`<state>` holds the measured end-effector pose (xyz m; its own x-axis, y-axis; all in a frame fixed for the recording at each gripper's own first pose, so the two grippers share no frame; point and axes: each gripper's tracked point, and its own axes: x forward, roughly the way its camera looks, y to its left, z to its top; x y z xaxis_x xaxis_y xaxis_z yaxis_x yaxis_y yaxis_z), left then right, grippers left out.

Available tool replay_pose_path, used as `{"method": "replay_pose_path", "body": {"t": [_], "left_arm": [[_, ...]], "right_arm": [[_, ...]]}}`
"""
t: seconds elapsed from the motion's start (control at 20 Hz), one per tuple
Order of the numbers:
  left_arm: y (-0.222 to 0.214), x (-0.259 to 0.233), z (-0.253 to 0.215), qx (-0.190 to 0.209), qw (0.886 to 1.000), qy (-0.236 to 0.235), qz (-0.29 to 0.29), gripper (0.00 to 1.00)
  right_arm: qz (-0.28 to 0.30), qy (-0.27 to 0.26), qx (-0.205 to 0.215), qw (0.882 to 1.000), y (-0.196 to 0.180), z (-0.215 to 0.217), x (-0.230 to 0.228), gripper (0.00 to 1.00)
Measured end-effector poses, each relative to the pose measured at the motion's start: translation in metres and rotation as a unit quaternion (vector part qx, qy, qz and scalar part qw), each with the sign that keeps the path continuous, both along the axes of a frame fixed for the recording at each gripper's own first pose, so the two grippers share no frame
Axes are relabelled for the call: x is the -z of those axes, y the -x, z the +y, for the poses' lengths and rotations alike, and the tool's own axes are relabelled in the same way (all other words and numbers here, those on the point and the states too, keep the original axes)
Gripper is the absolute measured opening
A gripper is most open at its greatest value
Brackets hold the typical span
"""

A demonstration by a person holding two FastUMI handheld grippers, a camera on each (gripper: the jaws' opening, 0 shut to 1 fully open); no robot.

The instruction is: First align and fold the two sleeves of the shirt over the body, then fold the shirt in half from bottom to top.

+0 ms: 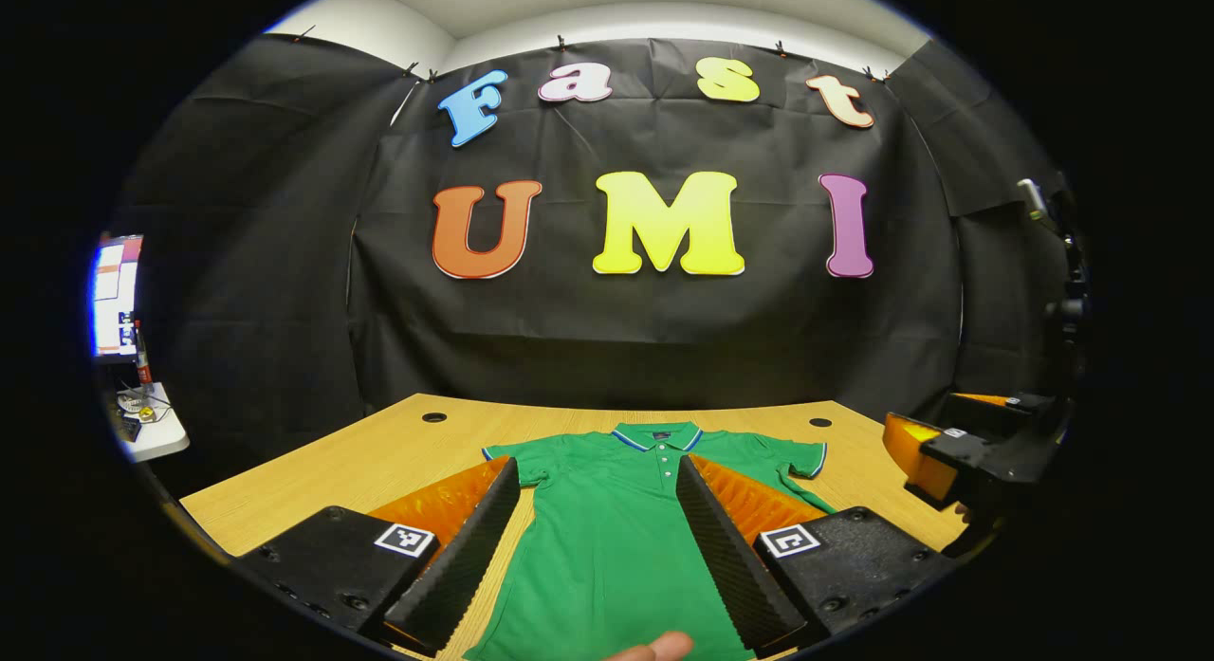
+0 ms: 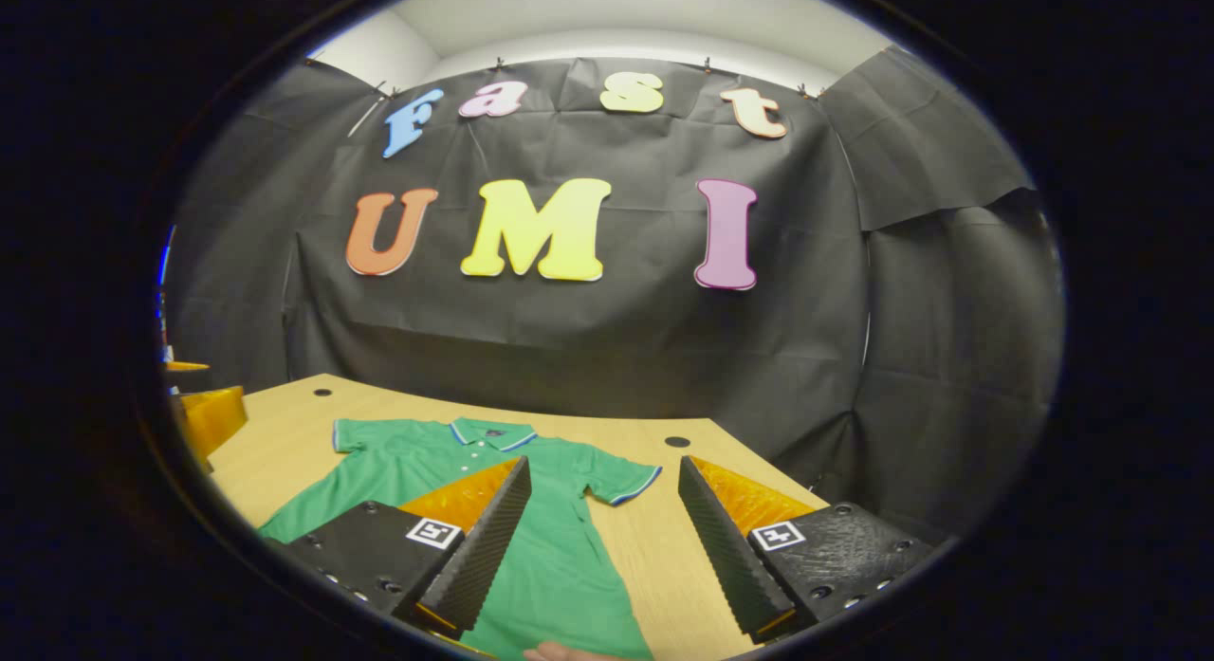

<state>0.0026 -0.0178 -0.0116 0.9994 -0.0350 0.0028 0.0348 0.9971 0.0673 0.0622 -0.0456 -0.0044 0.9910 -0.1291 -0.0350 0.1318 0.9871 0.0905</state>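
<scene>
Table (image 1: pixel 379 452): pale wood, two small dark holes near its far corners; carries everything in play.

Shirt (image 1: pixel 607 528): green polo, laid flat and face up near the middle of the table; collar (image 1: pixel 656 437) toward the far edge, hem toward the near edge, so its long axis runs near-to-far; both short sleeves spread outward, neither folded over the body, so the task reads as not yet started.

Left gripper (image 1: pixel 597 519): jaws wide apart, nothing between them; held above the near part of the body, roughly centred on the placket, fingers pointing along the long axis toward the collar.

Right gripper (image 2: pixel 602 523): jaws likewise wide apart and empty; poised off the shirt's right side, straddling the side seam and bare wood, right sleeve (image 2: pixel 621 481) just ahead between the fingers; same gripper seen in the left gripper view at the table's right edge.

Left sleeve (image 1: pixel 517 462): ahead and to the left of the left gripper.

Judgement: each sleeve lies ahead of its own-side gripper; right one the better lined up, left must shift outward first.

Fingertip (image 1: pixel 654 650): a person's, at the near edge on the shirt hem.
</scene>
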Motion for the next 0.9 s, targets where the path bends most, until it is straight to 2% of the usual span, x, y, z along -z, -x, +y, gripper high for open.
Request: {"method": "replay_pose_path", "body": {"t": [0.25, 0.4, 0.7, 0.9], "left_arm": [[-0.005, 0.006, -0.002, 0.000, 1.000, -0.012, 0.002, 1.00], [-0.011, 0.015, -0.002, -0.002, 1.000, -0.013, 0.013, 1.00], [-0.023, 0.030, 0.006, -0.018, 0.999, -0.015, 0.031, 1.00], [-0.029, 0.040, 0.009, -0.023, 0.999, -0.012, 0.043, 1.00]], "right_arm": [[0.045, 0.020, 0.032, 0.998, -0.083, -0.027, 0.024, 0.95], [0.097, 0.001, 0.042, 0.994, -0.134, -0.042, 0.051, 0.96], [0.200, -0.057, 0.037, 0.977, -0.215, -0.049, 0.111, 0.95], [0.251, -0.082, 0.049, 0.963, -0.246, -0.058, 0.146, 0.95]]}}
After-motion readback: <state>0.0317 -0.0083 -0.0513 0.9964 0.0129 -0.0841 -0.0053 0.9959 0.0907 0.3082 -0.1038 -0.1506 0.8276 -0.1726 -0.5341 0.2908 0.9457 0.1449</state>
